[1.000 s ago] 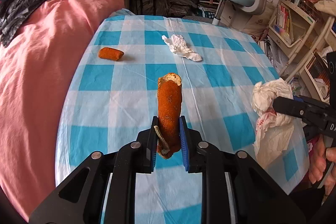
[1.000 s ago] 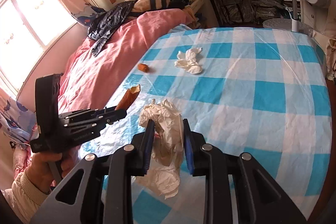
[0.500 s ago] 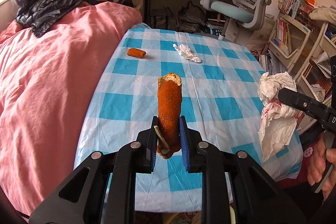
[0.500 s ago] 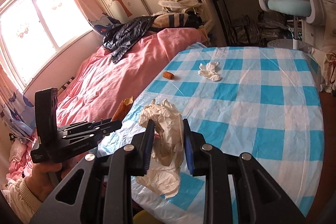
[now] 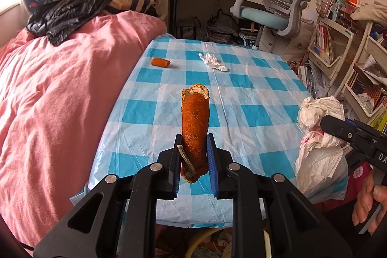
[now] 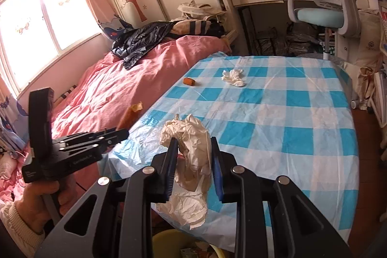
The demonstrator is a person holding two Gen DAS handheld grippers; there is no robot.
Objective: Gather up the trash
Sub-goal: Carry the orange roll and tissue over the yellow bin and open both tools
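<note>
Left wrist view: left tongs [image 5: 194, 158] clamped on curled orange peel [image 5: 195, 129], right tongs [image 6: 193, 161] on crumpled white paper [image 6: 191, 156].

Bright daylight, blown-out window [image 6: 36, 23], fisheye-curved dark edges, sharp focus

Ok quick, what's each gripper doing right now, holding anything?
Left gripper: closed on the orange peel.
Right gripper: closed on the crumpled white paper.

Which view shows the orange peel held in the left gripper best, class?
The left wrist view: the orange peel stands full length, clamped in the left gripper. The right wrist view shows only its tip, side-on.
</note>
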